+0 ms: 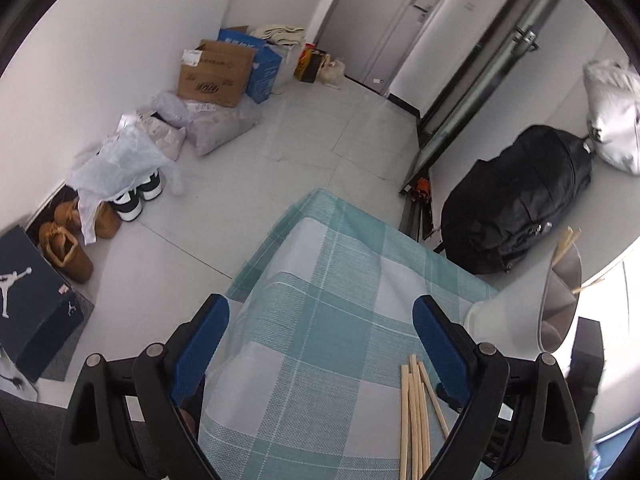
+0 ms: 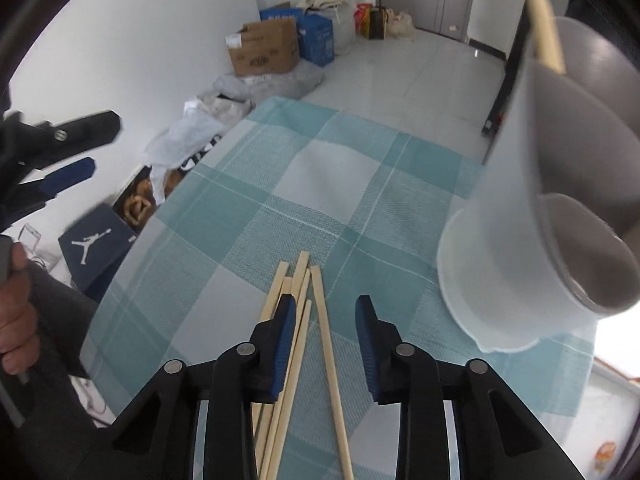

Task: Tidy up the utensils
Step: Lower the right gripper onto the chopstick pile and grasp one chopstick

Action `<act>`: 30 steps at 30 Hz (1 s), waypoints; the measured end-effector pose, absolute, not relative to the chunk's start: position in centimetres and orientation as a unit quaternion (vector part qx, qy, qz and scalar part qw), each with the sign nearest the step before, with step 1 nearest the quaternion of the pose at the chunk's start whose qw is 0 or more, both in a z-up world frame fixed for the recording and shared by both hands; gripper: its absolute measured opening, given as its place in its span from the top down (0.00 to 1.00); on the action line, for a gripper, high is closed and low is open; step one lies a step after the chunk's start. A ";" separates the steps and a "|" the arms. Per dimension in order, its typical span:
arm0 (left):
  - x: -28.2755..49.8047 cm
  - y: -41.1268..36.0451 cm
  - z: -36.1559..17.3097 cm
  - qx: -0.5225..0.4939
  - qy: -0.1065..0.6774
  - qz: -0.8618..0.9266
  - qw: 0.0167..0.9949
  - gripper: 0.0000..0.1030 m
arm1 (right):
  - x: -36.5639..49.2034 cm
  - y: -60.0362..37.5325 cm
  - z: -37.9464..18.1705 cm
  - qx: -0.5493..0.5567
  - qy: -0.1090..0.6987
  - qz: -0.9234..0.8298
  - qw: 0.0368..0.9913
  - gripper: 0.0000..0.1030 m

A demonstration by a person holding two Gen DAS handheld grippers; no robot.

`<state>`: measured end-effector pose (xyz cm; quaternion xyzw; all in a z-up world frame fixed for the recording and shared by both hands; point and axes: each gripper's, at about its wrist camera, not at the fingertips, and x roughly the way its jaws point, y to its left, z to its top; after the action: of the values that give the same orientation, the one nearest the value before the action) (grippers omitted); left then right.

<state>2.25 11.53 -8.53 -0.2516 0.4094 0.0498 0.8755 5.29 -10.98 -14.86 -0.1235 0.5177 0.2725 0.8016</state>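
R. gripper (image 2: 326, 344): blue-padded fingers (image 2: 285, 344) part-open, gap narrow, tilted down over a bundle of wooden chopsticks (image 2: 298, 320) lying on the surface (image 2: 248, 216). One or two sticks run through the gap betw. the pads; the rest pass under and to the left of the left-hand finger. No pad seen pressing on a stick, so nothing is grasped. Whether the fingertips touch the cloth cannot be told.

L. gripper (image 1: 320, 344): fingers (image 1: 202, 344) spread wide, released, holding nothing. Between them only the teal-and-white check cloth. The chopstick bundle (image 1: 416, 412) lies just inside the right-hand finger, w/ no clear contact. In the right-wrist view the l. gripper (image 2: 80, 148) hangs off the left edge of the surface, w/ a person's hand (image 2: 16, 308) on the handle lower left.

Holder: translucent white plastic cup (image 2: 520, 240) on a flared base, standing on the cloth to the right of the bundle, apart from it, w/ a stick (image 2: 546, 32) rising from its rim. Same cup (image 1: 560, 300) at right edge of the left-wrist view.

Beyond: tiled floor, dark shoe box (image 1: 32, 300), shoes (image 1: 68, 240), cardboard box (image 1: 216, 76), black backpack (image 1: 520, 200).
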 end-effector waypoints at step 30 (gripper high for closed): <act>2.6 13.8 -10.0 -0.304 0.440 0.048 0.843 0.12 | 7.2 -9.4 -16.3 -0.147 0.577 0.234 0.768 0.88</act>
<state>2.59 13.79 -10.03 -0.3039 0.4404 0.0483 0.8434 7.24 -9.42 -16.33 -0.1473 0.5772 0.2340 0.7683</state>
